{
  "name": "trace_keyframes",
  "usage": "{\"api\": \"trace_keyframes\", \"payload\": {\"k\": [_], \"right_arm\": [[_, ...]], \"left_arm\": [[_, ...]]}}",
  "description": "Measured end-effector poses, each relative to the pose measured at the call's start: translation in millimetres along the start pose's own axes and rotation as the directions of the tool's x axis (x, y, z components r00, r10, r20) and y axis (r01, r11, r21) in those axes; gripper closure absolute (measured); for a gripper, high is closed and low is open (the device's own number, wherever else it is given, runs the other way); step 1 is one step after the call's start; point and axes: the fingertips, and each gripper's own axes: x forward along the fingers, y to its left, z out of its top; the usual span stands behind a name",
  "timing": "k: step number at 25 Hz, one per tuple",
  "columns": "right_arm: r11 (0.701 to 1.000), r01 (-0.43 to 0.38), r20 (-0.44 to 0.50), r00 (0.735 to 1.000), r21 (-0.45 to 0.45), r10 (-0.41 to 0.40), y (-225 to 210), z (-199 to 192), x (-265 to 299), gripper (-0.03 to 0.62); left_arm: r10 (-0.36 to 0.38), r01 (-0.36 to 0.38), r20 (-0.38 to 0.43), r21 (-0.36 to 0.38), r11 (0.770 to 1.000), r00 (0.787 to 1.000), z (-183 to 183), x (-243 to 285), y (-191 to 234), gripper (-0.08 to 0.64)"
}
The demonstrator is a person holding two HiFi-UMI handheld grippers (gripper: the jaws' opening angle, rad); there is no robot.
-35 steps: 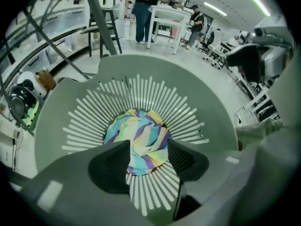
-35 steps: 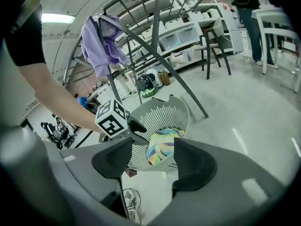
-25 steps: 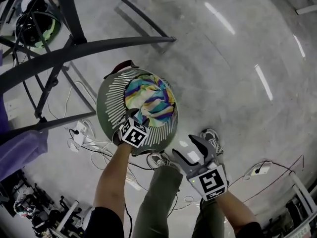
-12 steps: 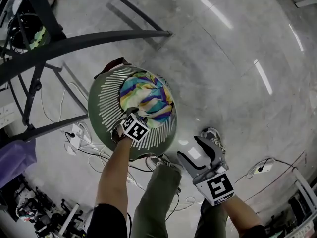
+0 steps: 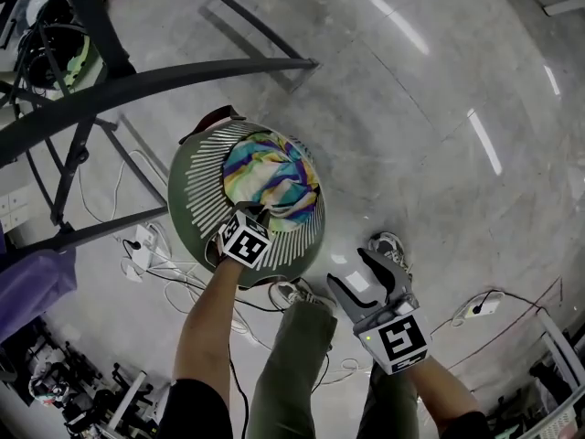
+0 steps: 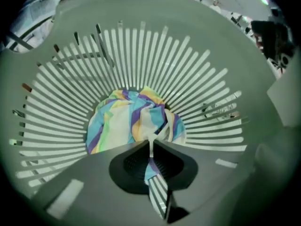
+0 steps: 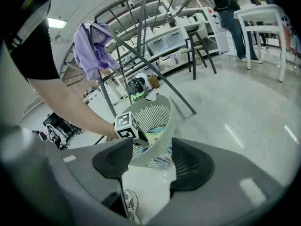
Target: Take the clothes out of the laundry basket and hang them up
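Lying crumpled in slatted basket (image 5: 194,190), garment (image 5: 268,174) striped teal, purple, yellow

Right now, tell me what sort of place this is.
Likely a lab or workshop room staged for laundry: polished concrete floor, shelves of storage bins, loose cables on the floor beside the laundry basket.
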Motion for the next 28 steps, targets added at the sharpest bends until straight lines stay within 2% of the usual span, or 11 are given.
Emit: {"api": "trace_keyframes", "payload": {"k": [4,9,13,20,28], "right_arm": [[0.998,-0.022,-0.023,1.0,-0.055,0.021,7,15,-5,0.333],[0.99,-0.043,-0.033,0.999,-0.135,0.039,13,37,-12,0.333],[0.979,-0.068,-0.055,0.997,-0.192,0.058,19,54,-19,0.333],[0.952,-0.114,-0.127,0.989,-0.283,0.081,33,65,-24,0.333],[0.92,-0.184,-0.178,0.976,-0.347,0.128,65,76,-6,0.333]], "left_arm": [[0.008,-0.005,0.099,-0.035,0.999,0.995,22,-43,-10,0.54],[0.042,-0.012,0.223,-0.134,0.991,0.974,46,-112,-19,0.54],[0.097,-0.023,0.312,-0.232,0.972,0.945,61,-170,-19,0.54],[0.178,-0.025,0.415,-0.348,0.937,0.892,73,-262,-16,0.541],[0.238,-0.048,0.535,-0.344,0.938,0.81,84,-375,-23,0.54]]}}
